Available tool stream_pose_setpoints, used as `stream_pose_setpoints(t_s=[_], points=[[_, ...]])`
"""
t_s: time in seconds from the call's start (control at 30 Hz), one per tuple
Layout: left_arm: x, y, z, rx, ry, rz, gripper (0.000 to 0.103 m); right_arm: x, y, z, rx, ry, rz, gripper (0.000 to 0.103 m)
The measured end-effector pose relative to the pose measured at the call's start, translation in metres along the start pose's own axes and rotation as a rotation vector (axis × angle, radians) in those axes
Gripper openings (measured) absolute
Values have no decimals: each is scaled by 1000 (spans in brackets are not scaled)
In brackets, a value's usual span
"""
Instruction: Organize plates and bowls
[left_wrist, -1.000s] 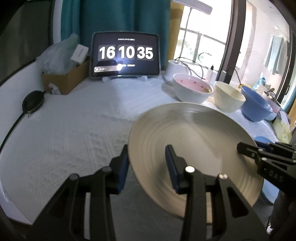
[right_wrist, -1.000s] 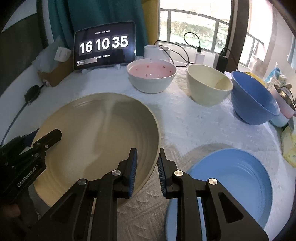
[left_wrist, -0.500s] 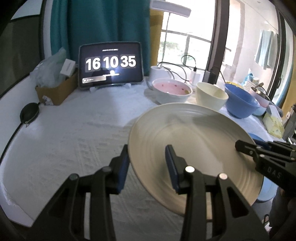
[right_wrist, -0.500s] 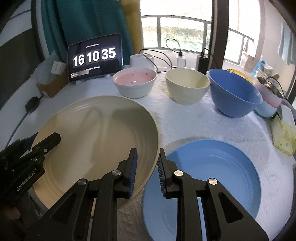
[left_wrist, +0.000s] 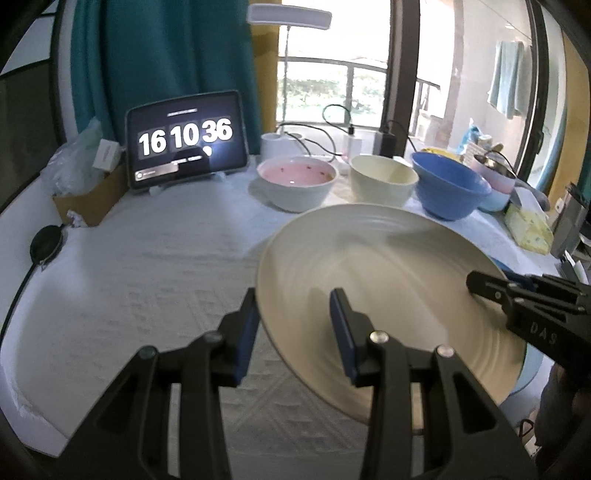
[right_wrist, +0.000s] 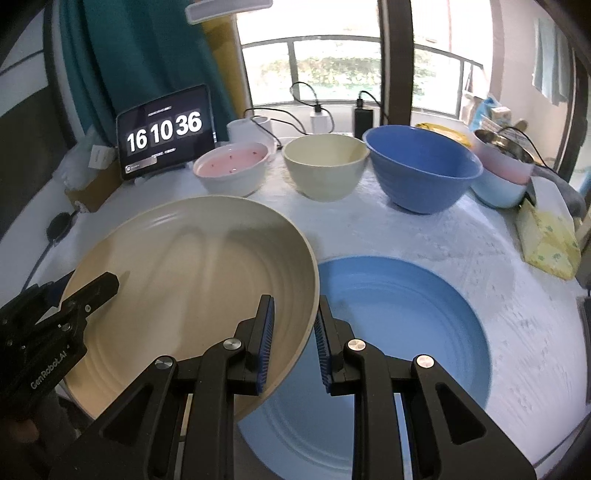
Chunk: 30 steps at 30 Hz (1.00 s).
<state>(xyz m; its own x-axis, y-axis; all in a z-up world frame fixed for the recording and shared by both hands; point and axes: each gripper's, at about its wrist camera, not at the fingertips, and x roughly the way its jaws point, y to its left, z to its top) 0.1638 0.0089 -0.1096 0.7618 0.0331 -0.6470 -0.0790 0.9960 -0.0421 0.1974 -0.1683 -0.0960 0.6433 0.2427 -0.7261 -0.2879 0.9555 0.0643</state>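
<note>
Beige and ridged, the cream plate (right_wrist: 184, 280) was carried clear of the white tablecloth (left_wrist: 147, 280) by both tools at once, one on each opposite rim, which kept so wide a dish level. The right gripper (right_wrist: 293, 343) was closed on the rim nearest the blue plate (right_wrist: 406, 325), one pad inside and one outside. The left gripper (left_wrist: 295, 332) straddled the far rim relative to the blue plate; its jaws stood fairly wide around the edge, and whether the pads actually pressed the rim could not be told from the blurred view. The cream plate hung just beside the blue plate and partly above its edge, tilted slightly; this placement suggested a stacking move. Beyond the blue plate, toward the window, stood the pink bowl (right_wrist: 232, 166), the cream bowl (right_wrist: 325, 166) and the blue bowl (right_wrist: 421, 170) in a row, apart from one another
</note>
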Motion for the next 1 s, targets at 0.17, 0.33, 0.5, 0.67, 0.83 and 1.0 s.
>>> stream_pose_setpoints(t_s=[0.17, 0.33, 0.5, 0.67, 0.83, 1.0], points=[[1, -19, 0, 31, 10, -13, 39, -5, -20, -5, 35, -5, -9, 24], [3, -35, 0, 59, 17, -24, 39, -9, -36, -9, 61, -10, -17, 24], [7, -50, -2, 80, 36, -33, 39, -11, -50, -12, 83, -8, -26, 24], [11, -64, -4, 97, 55, -49, 39, -15, -65, -16, 103, -10, -37, 24], [14, -80, -6, 126, 67, -57, 40, -18, -80, -21, 131, -13, -44, 24], [19, -93, -9, 149, 92, -68, 40, -19, -93, -26, 149, -10, -54, 24]])
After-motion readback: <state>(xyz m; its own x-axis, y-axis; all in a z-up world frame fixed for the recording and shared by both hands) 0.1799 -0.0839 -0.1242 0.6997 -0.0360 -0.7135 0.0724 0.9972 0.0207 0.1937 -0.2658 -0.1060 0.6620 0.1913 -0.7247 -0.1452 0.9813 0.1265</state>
